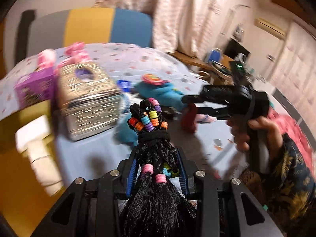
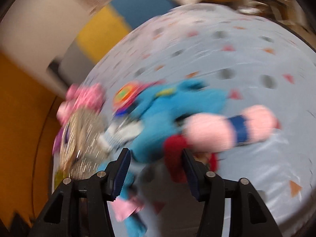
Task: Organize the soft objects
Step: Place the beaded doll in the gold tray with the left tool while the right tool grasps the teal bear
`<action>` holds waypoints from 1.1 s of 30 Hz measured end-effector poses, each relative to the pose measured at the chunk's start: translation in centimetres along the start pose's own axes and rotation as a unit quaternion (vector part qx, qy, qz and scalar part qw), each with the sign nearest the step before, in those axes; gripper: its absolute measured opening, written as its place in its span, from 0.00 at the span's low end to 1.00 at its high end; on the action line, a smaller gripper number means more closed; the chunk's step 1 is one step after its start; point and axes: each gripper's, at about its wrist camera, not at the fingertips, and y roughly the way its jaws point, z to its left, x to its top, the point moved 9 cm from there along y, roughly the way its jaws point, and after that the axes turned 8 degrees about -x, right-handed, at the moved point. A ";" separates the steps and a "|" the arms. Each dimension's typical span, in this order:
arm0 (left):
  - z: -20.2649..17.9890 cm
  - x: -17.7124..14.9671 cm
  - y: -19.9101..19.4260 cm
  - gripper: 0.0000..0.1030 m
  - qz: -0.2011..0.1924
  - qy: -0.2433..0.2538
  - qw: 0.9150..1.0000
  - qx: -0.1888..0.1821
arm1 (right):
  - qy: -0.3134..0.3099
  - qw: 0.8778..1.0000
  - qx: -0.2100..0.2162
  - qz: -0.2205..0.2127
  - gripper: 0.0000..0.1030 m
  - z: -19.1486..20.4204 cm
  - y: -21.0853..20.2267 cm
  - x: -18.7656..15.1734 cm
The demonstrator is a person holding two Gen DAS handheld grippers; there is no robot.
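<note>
My left gripper [image 1: 158,165] is shut on a bundle of black braided hair with coloured beads [image 1: 152,130], held above the table. My right gripper [image 2: 157,164] is open just above a blue plush toy [image 2: 167,114] and a red soft piece [image 2: 174,148]; a pink stuffed limb with a blue band [image 2: 231,128] lies to their right. In the left wrist view the right gripper [image 1: 189,106] reaches in from the right toward the blue plush [image 1: 160,94] and the red piece [image 1: 189,118]. Both views are blurred.
A glittery silver box [image 1: 88,96] stands at the left of the patterned tablecloth [image 1: 126,57], with a purple box [image 1: 33,88] and pink plush pieces [image 1: 75,53] behind it. A grey, yellow and blue chair back [image 1: 88,27] stands beyond the table.
</note>
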 end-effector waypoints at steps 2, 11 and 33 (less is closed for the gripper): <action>2.1 0.0 -0.3 0.35 -0.005 -0.025 1.000 0.017 | -0.054 0.998 0.025 0.021 0.56 2.7 0.6 -1.2; 6.2 -1.3 -1.8 0.35 -0.020 -0.097 0.994 0.049 | -0.223 0.971 0.000 0.083 0.67 10.0 4.8 -6.9; 24.3 -4.1 -11.4 0.35 -0.053 -0.273 0.939 0.204 | -0.312 0.942 -0.081 0.092 0.36 8.9 8.7 -11.1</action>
